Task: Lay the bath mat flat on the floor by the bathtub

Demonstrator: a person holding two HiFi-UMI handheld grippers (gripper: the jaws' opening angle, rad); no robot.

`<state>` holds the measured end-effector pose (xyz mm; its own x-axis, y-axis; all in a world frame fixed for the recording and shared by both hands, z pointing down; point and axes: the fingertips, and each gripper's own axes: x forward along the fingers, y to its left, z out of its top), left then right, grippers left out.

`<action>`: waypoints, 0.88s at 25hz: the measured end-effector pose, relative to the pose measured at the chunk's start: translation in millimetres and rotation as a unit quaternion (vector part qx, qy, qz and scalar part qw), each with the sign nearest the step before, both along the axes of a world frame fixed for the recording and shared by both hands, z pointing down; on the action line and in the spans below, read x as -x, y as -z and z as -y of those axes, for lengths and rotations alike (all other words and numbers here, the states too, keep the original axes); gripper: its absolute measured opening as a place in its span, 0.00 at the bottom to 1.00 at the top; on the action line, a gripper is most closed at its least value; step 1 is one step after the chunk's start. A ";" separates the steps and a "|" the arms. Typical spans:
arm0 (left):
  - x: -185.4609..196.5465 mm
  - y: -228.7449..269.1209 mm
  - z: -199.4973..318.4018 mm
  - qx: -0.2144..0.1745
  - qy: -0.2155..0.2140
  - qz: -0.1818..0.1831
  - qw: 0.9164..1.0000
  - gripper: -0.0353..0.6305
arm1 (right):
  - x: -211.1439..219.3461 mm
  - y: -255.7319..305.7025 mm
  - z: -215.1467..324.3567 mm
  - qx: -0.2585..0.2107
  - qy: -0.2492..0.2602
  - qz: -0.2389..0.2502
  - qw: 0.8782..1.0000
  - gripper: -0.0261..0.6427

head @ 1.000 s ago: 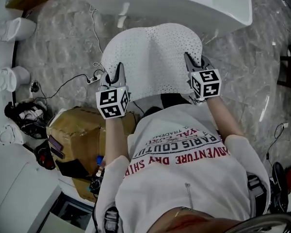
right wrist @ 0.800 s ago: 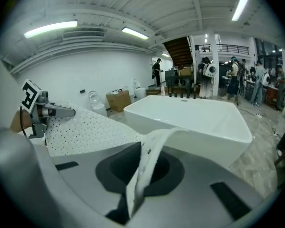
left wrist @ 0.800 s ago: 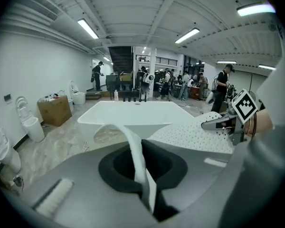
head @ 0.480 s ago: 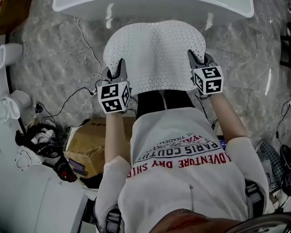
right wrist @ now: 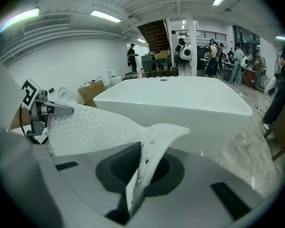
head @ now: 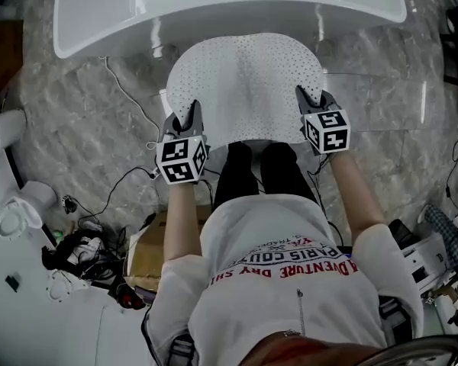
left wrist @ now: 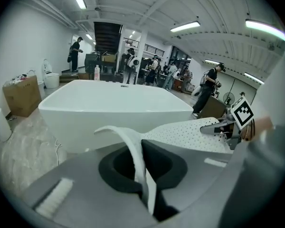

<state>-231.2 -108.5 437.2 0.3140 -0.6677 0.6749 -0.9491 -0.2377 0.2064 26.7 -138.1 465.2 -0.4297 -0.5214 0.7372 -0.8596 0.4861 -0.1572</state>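
Beside the bathtub: bath mat held aloft by both grippers.
Left gripper and right gripper each clamp a near corner of the perforated white mat, which hangs spread above the marble floor, far edge just beside the tub.

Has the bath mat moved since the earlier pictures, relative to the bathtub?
Yes. In the head view the bath mat has come forward, toward the bathtub; the cardboard box now lies farther behind the left tool.
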 end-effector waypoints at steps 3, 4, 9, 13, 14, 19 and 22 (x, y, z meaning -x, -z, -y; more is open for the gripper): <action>7.1 -38.1 15.5 -0.014 0.006 -0.001 1.000 0.08 | 5.0 -43.5 12.7 -0.008 0.009 0.006 1.000 0.07; 9.2 -53.4 19.8 -0.017 0.010 -0.005 1.000 0.08 | 5.3 -59.5 17.0 -0.011 0.013 0.009 1.000 0.07; 18.9 -144.4 38.5 -0.031 0.016 -0.009 0.999 0.08 | 0.7 -145.3 41.8 -0.032 0.021 0.025 0.999 0.07; 26.8 -228.5 46.2 -0.037 0.012 0.002 0.999 0.09 | -4.2 -224.8 57.2 -0.048 0.032 0.028 0.998 0.07; 28.9 -251.1 49.0 -0.036 0.010 0.005 0.999 0.08 | -5.7 -246.6 61.0 -0.049 0.035 0.026 0.998 0.07; 29.7 -343.5 65.7 -0.028 -0.009 0.028 0.999 0.09 | -8.0 -341.6 79.3 -0.047 0.047 0.012 0.998 0.07; 26.7 -384.8 72.7 -0.024 -0.012 0.028 0.999 0.09 | -3.5 -385.4 83.5 -0.049 0.055 0.004 0.997 0.07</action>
